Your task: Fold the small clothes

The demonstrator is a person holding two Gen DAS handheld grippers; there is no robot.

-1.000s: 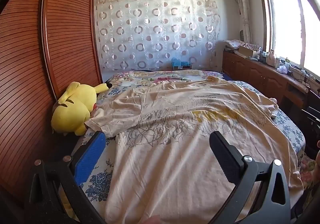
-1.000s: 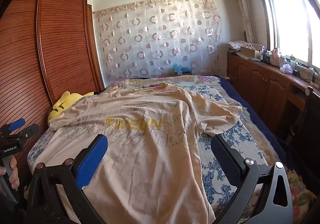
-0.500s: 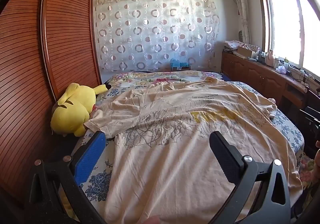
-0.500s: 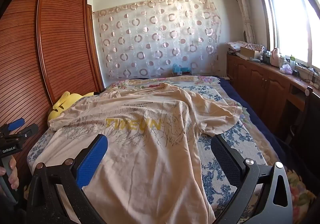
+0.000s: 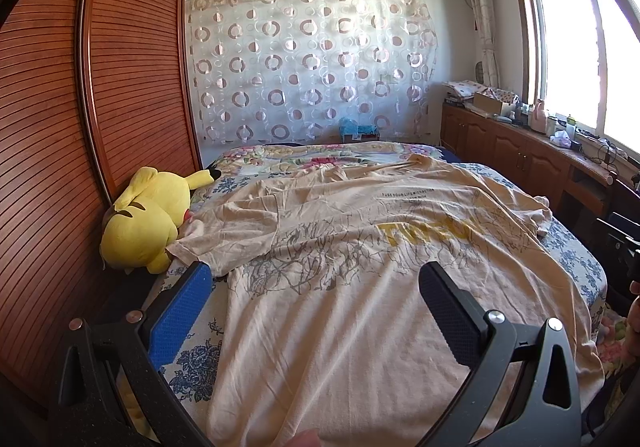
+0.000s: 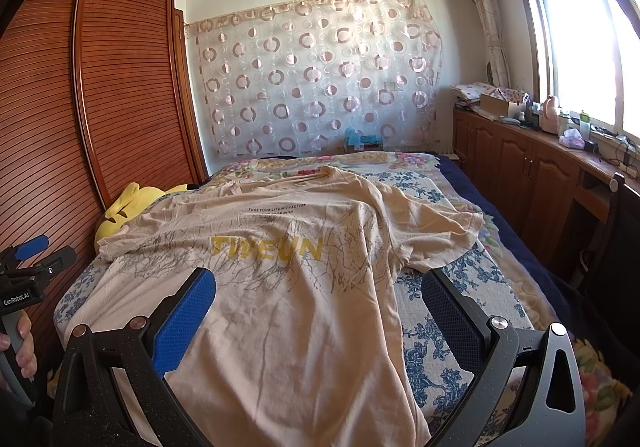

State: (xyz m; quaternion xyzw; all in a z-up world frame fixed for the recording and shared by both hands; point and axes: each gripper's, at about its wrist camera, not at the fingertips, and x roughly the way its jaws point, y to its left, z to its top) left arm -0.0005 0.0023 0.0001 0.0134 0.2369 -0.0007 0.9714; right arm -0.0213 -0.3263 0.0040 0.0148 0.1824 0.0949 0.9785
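Left wrist view is showing the left gripper hanging over the near part of the bed, fingers spread wide, nothing between them. Off to the left, a yellow plush toy is lying against the wardrobe, and the left sleeve of the beige T-shirt is touching it. That is the first risk: lifting that sleeve is likely to drag the toy along or snag on it.

Moving to the middle, the shirt is lying print side up across the floral bedding, hem towards the cameras, rumpled around the collar. Folding over those wrinkles is likely to trap them and give a crooked edge.

Right wrist view is showing the right gripper also wide apart and empty, above the shirt's right side. The right sleeve is lying bunched and partly doubled under. A pinch there is at risk of catching two layers, or the bedspread beneath, since the cloth is thin and lying flat. Farther right, the bed edge is close; a loose fold could slide off.
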